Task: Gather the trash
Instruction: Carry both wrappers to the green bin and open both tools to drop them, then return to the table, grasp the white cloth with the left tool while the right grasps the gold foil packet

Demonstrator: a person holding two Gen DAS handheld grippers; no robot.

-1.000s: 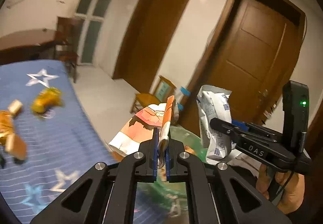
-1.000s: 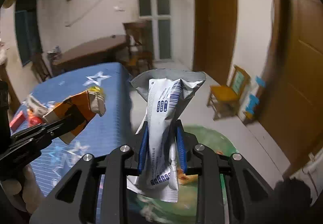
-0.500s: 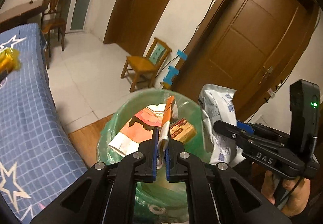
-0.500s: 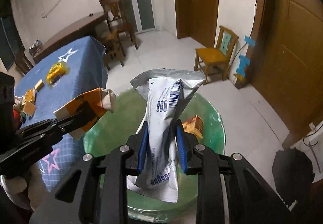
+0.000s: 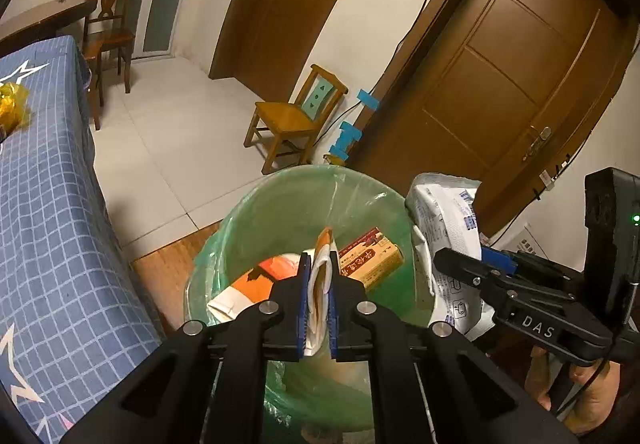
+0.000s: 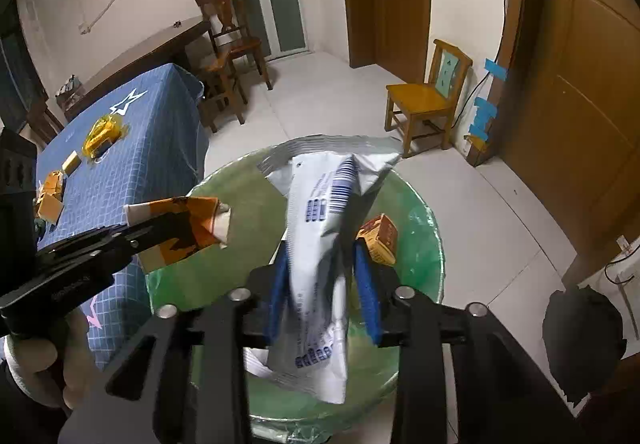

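a: both hand-held grippers hang over the green-lined bin (image 5: 240, 220), each carrying one piece of trash. that looks deliberate: held above the opening, whatever is let go should fall inside and not onto the floor.

b: the left hand-held gripper (image 5: 318, 308) has the orange and white carton (image 5: 320, 264) between its blue pads. its jaws are opening, though only a little so far, and the pads seem to be touching the carton's flattened edge.

a: and the right hand-held gripper (image 6: 322, 284)?

b: its jaws are opening too, and much further. the white wrapper (image 6: 320, 244) stands between them, but there is a plain gap on each side, so nothing pinches it. it looks blurred, likely because it is slipping down toward the bin.

a: so the drop is the step in hand. a small brown box (image 6: 380, 238) already lies inside, against the liner.

b: the wrapper sits near the bin's middle, so it should land well. the carton is closer to the rim on the bench (image 6: 160, 148) side; judged from the right view, it could catch the edge if released carelessly.

a: more trash remains on the blue cloth: a yellow wrapper (image 6: 102, 134) and some orange boxes (image 6: 50, 194).
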